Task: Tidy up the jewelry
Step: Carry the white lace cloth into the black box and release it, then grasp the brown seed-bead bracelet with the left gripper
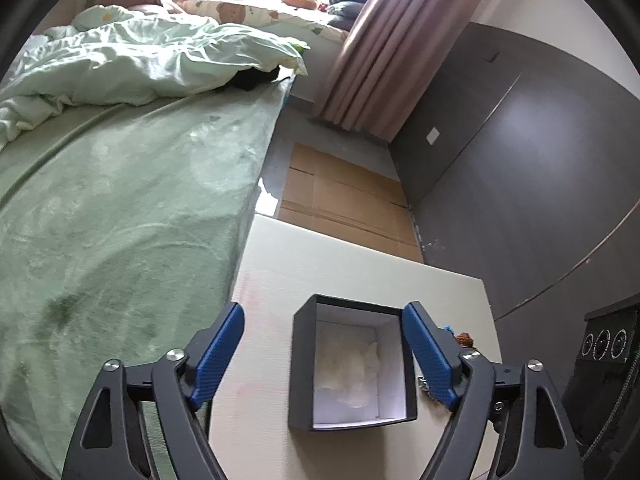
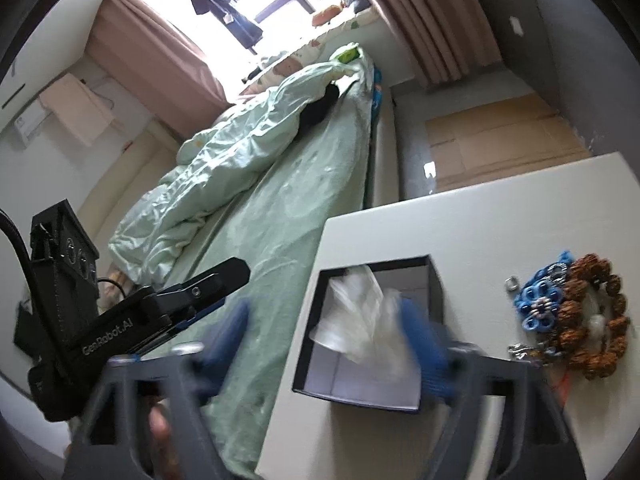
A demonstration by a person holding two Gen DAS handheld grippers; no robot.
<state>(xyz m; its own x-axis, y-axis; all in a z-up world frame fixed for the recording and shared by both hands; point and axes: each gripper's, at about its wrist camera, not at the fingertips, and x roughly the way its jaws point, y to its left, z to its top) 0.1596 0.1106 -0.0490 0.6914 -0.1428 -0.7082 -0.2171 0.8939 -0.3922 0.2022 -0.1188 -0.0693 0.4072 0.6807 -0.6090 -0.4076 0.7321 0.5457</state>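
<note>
On a white table (image 1: 360,280) beside a bed with a green sheet (image 1: 120,208) stands a small black box (image 1: 352,364) with a white inside, open at the top. In the left wrist view the left gripper (image 1: 324,356) has its two blue fingers (image 1: 218,356) spread wide, and the box sits between them; the pad at 3 o'clock of the box is very near the box's right wall, but I cannot tell if it touches, and the pad at 9 o'clock is clearly apart from the box. Inside the box lies something pale and soft, like crumpled plastic or tissue (image 1: 352,364). In the right wrist view the right gripper (image 2: 328,344) is blurred, its blue fingers (image 2: 430,348) also stand wide apart, and no pad presses on anything. Between these fingers, over the box (image 2: 372,384), a clear crumpled plastic bag (image 2: 360,320) sticks out of the box's opening. The jewelry lies on the table at 3 o'clock of the box in this view, well apart from it: a brown beaded bracelet (image 2: 600,320), touching at its 9 o'clock side a blue flower-shaped piece (image 2: 538,304), a small silver ring (image 2: 511,283) at about 10 o'clock of the pile, and a silver chain (image 2: 520,350) at 7 o'clock. The left gripper's black body (image 2: 160,304) shows at 9 o'clock of the box, over the bed. A pink curtain (image 1: 392,48) hangs at 12 o'clock, and flat cardboard (image 1: 348,200) lies on the floor beyond the table.
</note>
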